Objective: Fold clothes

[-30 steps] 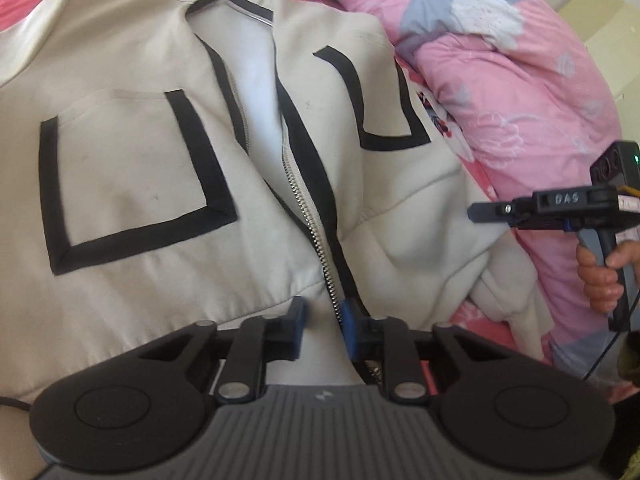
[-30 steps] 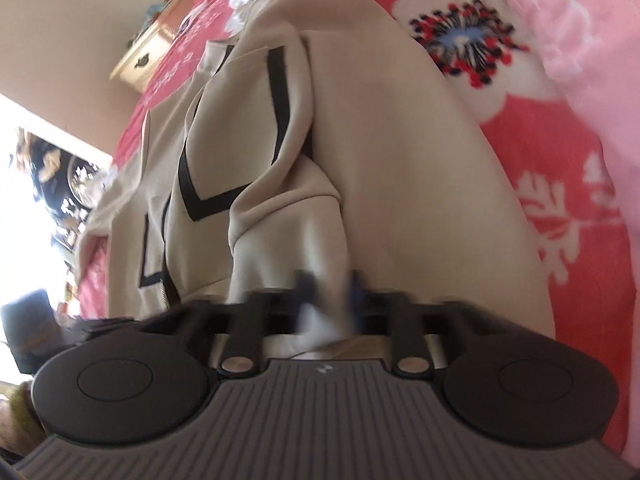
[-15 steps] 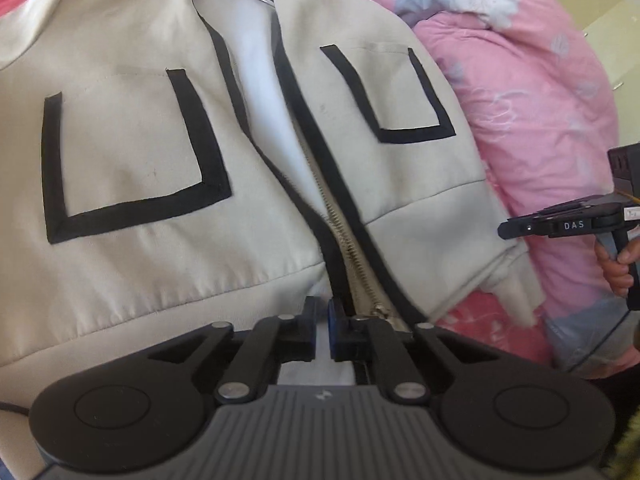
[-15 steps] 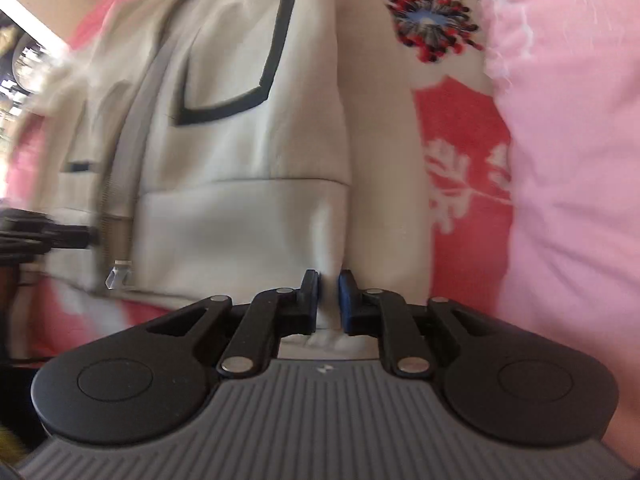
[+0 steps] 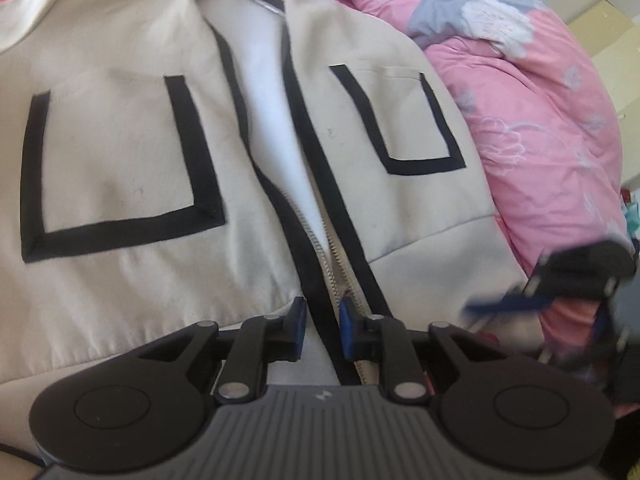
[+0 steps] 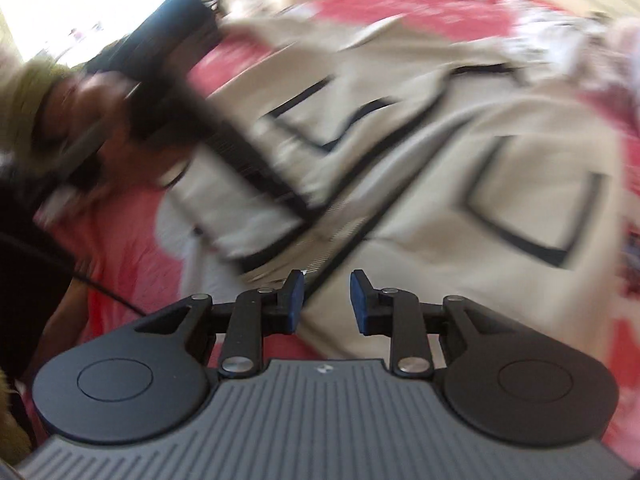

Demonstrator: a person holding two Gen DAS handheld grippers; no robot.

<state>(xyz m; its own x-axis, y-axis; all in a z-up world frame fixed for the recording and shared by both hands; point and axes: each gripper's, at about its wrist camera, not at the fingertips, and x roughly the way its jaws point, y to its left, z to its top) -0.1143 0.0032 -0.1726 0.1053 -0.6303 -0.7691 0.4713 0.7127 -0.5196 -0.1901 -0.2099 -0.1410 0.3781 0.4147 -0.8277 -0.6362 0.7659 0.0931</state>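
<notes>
While both grippers (image 5: 322, 320) (image 6: 326, 300) have just parted, the jacket (image 5: 132, 152) apparently lies released, flatter.

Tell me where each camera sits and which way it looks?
Left wrist: sits on the left tool, looks down at the cream zip-up jacket with black trim and pink quilt; the right tool shows blurred.
Right wrist: sits on the right tool, looks across the jacket on the red floral bedsheet; a blurred hand shows.
Shared: the jacket.
</notes>
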